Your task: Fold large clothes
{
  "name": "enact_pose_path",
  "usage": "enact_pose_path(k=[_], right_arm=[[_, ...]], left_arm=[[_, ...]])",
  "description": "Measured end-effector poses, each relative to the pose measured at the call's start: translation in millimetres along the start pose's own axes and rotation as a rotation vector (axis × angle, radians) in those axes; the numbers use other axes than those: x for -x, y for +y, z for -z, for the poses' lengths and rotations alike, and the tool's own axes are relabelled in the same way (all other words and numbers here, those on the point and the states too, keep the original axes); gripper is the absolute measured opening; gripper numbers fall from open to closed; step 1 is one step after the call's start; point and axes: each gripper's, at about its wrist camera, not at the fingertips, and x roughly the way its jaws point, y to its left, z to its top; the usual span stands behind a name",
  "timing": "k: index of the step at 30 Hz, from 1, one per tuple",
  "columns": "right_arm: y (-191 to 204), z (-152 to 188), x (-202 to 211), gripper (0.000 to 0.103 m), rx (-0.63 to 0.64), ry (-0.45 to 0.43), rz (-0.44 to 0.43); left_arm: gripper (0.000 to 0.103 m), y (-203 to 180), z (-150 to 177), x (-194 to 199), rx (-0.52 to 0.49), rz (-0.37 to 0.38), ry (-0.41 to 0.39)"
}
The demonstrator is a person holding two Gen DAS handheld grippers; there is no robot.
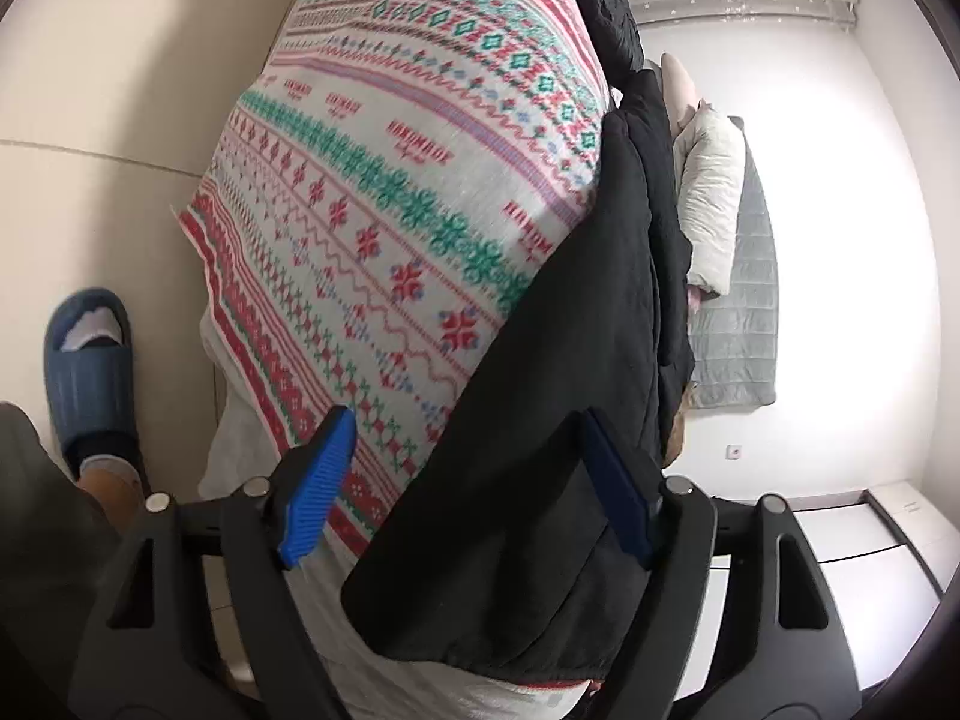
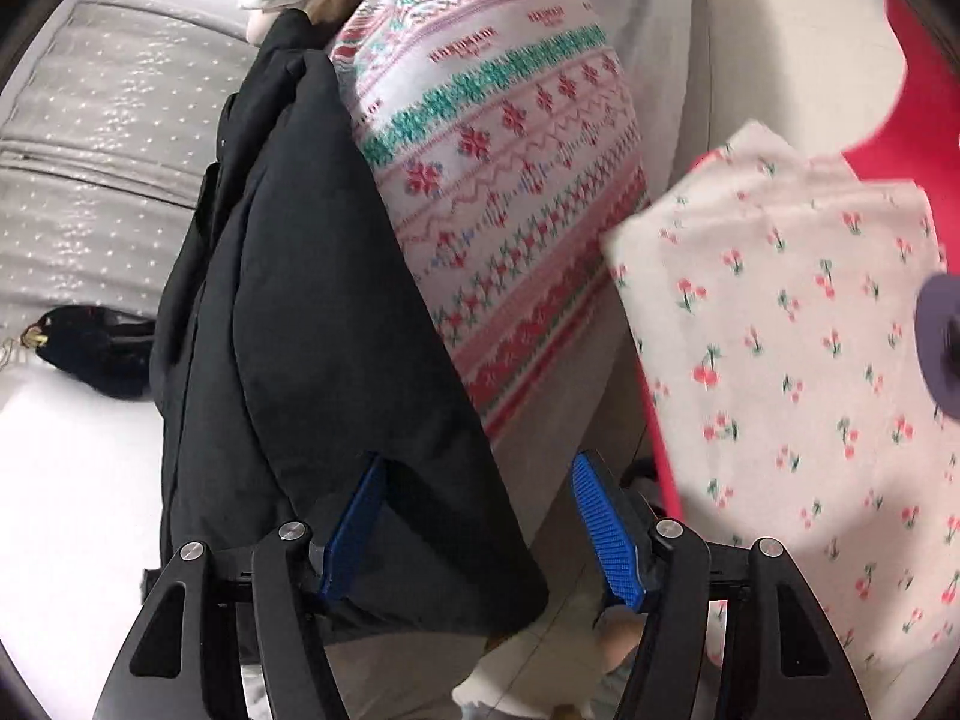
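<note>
A large black padded jacket (image 1: 558,360) lies folded along a bed covered by a red, green and white patterned blanket (image 1: 384,192). My left gripper (image 1: 462,420) is open, its blue fingers (image 1: 318,492) straddling the jacket's near edge. In the right wrist view the same jacket (image 2: 312,312) lies on the blanket (image 2: 510,180). My right gripper (image 2: 480,468) is open with the jacket's corner between its fingers (image 2: 606,534).
A foot in a blue slipper (image 1: 90,366) stands on the floor at left. A white pillow (image 1: 711,204) and grey quilt (image 1: 744,312) lie beyond the jacket. A cherry-print cloth (image 2: 798,360) over something red (image 2: 924,90) is at the right. A small black bag (image 2: 90,348) lies at left.
</note>
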Motion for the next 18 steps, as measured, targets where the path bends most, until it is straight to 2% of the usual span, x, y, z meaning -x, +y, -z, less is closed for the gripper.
enact_pose_path(k=[3, 5, 8, 11, 13, 18], right_arm=[[6, 13, -10, 0.066, 0.021, 0.028, 0.003], [12, 19, -19, 0.066, 0.039, 0.048, 0.005], [14, 30, -26, 0.066, 0.014, 0.025, 0.019], [3, 59, -24, 0.066, -0.112, -0.070, -0.003], [-2, 76, -23, 0.066, -0.166, -0.132, -0.052], [-17, 83, -21, 0.067, -0.266, -0.212, -0.105]], left_arm=[[0.082, 4, 4, -4, 0.023, 0.040, 0.002], [0.082, 8, 9, -9, 0.066, 0.105, 0.015], [0.084, 15, 18, -14, 0.097, 0.113, 0.003], [0.085, 20, 23, -13, 0.118, 0.138, -0.018], [0.085, 22, 24, -10, 0.119, 0.149, -0.036], [0.085, 28, 35, -1, 0.148, 0.172, -0.112]])
